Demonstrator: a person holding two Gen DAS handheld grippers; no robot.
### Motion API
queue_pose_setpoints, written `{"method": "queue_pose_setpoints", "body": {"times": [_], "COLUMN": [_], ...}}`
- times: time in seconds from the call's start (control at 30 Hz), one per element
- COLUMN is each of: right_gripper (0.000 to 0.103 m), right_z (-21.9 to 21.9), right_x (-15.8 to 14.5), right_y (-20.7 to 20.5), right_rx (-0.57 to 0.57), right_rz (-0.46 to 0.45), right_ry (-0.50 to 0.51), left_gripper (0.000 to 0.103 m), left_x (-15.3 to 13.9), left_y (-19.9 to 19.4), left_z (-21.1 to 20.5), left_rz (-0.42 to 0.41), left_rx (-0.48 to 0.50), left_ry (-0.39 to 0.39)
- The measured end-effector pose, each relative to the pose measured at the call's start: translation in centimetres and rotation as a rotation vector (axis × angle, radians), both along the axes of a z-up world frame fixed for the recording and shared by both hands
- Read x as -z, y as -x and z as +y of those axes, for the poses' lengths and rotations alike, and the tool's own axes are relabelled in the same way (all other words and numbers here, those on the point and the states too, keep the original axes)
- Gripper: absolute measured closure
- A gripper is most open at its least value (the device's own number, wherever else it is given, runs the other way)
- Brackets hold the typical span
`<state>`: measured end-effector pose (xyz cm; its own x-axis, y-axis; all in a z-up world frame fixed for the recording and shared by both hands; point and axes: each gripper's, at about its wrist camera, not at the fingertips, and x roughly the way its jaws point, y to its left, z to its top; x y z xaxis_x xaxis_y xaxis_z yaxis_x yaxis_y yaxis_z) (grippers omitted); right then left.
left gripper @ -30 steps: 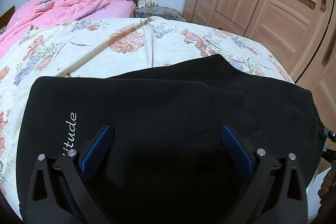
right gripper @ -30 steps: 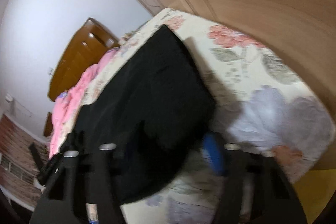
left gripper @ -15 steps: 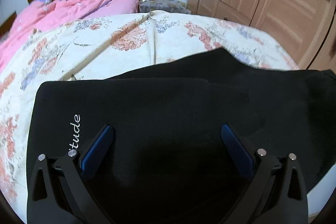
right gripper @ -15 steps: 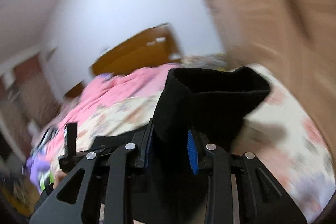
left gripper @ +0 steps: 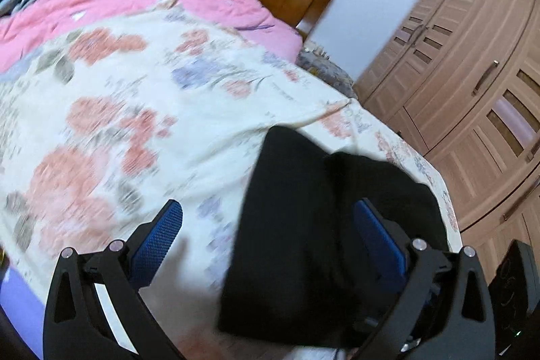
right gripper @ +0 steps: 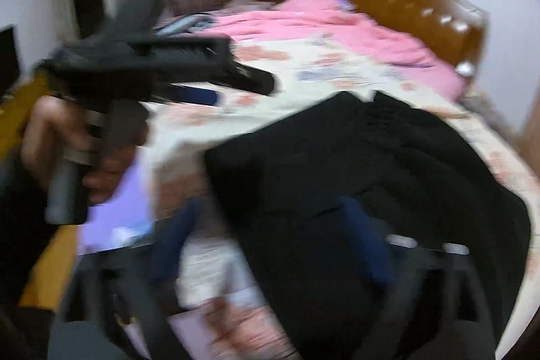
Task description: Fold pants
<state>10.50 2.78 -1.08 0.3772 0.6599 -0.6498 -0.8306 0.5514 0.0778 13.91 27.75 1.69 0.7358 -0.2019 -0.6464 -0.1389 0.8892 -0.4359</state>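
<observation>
The left gripper (left gripper: 268,242) is angled downward over the near edge of the bed (left gripper: 141,110), its jaws spread wide with nothing between the blue pads; one pad stands over the flowered bedspread, the other over the black pants (left gripper: 324,225). In the right wrist view this gripper (right gripper: 236,83) is seen from the side, carried by a hand (right gripper: 64,140) wrapped round its grey handle. The right gripper (right gripper: 270,245) is also tilted down, and its jaws are opening: the pants (right gripper: 354,177) lie beneath and between the blurred fingers, but no grip on the cloth is seen.

The pants are folded into a compact black stack at the near corner of the bed, toward the wardrobe (left gripper: 472,83). No lettering can be read on them now; the white script ending in "itude" that was visible a second ago is out of sight.

Compared with half a second ago, the cloth held up in the right jaws has been let go and lies on the stack, and the left gripper has been shifted sideways off the pants.
</observation>
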Motion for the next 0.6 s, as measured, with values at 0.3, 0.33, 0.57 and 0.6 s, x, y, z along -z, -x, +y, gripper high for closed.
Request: {"method": "queue_pose_setpoints", "body": {"times": [0.3, 0.33, 0.57, 0.6], "right_gripper": [0.012, 0.012, 0.012, 0.012], "right_z": [-13.8, -14.9, -20.4, -20.3], "right_x": [-3.3, -3.2, -0.9, -0.9], "right_y": [-2.4, -2.5, -3.5, -3.7], "right_rx": [0.333, 0.368, 0.506, 0.502], "right_rz": [0.038, 0.048, 0.125, 0.125], "right_ry": [-0.173, -0.190, -0.279, -0.286], "left_gripper": [0.002, 0.002, 0.003, 0.003], "left_x": [0.3, 0.5, 1.5, 1.2], "left_y": [-0.4, -0.7, -1.9, -1.9], "left_z": [-4.4, -5.5, -9.4, -9.9], "left_rz": [0.008, 0.032, 0.139, 0.149], "left_rx": [0.278, 0.316, 0.410, 0.411], "left_ry": [0.079, 0.065, 0.033, 0.016]}}
